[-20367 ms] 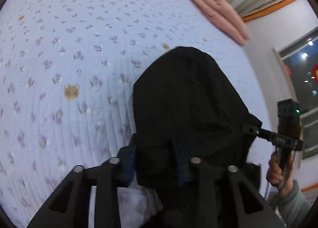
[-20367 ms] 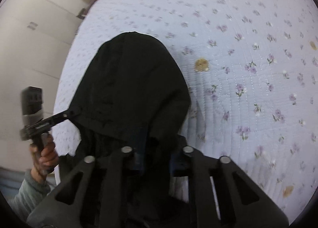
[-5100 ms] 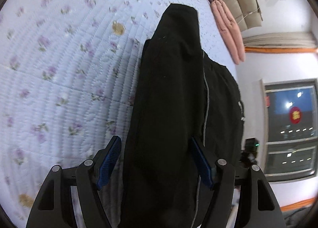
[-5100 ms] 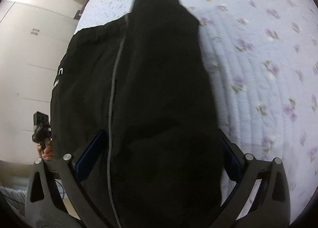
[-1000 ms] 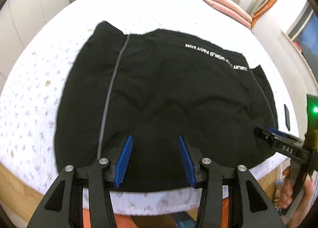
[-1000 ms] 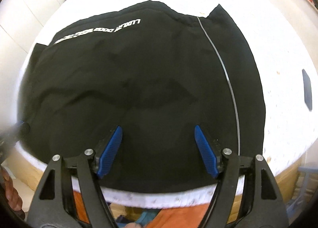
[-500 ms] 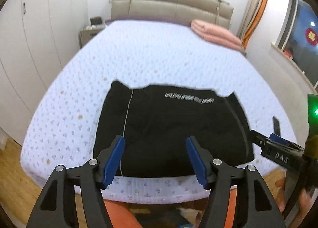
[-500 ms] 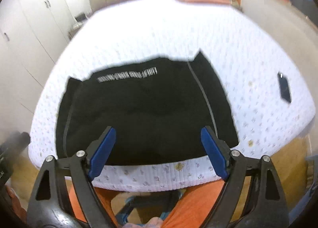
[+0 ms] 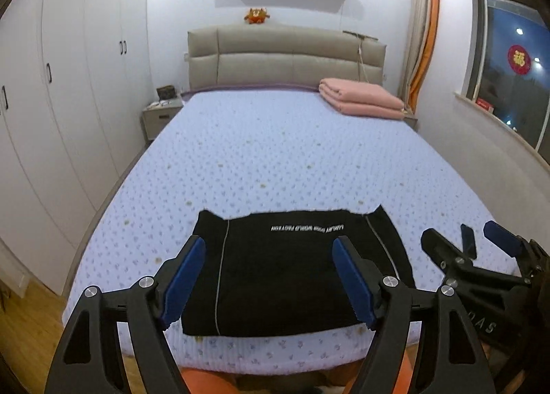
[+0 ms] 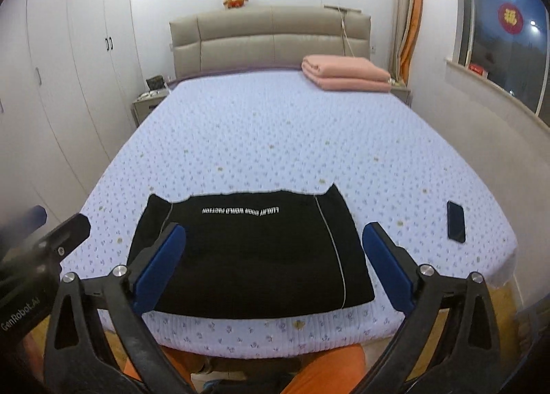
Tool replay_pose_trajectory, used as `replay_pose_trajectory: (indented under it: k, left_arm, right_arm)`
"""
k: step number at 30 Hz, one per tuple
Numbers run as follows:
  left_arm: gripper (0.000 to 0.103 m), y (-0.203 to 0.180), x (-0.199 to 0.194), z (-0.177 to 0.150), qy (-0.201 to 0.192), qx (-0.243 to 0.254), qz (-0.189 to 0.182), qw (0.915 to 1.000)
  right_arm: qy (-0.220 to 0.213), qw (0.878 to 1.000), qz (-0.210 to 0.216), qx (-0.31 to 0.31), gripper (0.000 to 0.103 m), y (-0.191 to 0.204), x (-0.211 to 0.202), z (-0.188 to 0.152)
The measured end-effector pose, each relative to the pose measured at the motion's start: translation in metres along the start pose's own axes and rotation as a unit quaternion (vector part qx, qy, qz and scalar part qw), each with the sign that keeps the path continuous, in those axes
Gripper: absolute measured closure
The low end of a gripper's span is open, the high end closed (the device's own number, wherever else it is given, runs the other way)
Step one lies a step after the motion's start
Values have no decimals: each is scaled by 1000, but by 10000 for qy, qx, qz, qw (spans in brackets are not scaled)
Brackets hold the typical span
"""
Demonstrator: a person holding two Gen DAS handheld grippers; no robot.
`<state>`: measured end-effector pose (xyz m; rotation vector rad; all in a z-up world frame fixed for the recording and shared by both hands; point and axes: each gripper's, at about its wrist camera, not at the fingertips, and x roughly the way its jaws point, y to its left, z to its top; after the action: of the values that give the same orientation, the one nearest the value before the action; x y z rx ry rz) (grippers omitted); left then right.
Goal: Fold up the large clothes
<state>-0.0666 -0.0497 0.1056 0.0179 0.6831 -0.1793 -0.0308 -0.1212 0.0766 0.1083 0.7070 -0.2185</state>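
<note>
The black garment (image 9: 295,270) lies folded flat in the lower centre of the frame, at the near edge of the bed (image 9: 292,153) — smaller in view than half a second ago, the whole room now showing. The left gripper (image 9: 271,277) and right gripper (image 10: 275,267) have pulled back; both are spread wide, holding nothing. A phone (image 10: 456,221) lies at right, a pink blanket (image 10: 343,76) upper right.

Black garment (image 9: 292,267) printed with white lettering and thin pale stripes. Bed cover (image 9: 292,160) seen as pale lilac, dotted with small purple flowers and tan spots. Folded blanket (image 9: 359,100) pink, headboard (image 9: 285,57) beige, phone (image 10: 455,221) black. Blue pads noted on black gripper fingers (image 9: 184,279).
</note>
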Motion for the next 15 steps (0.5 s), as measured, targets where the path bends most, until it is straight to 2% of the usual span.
replay_pose_trajectory:
  k: [5,15]
  left_arm:
    - [24,-4,8,3,75,80,143,9998]
    - [24,-1,45,1,462,35,117,9989]
  right_arm:
    - [-12,10000,-42,-66,0,4,2,6]
    - [288,9994,-167,-80,0,0,26,7]
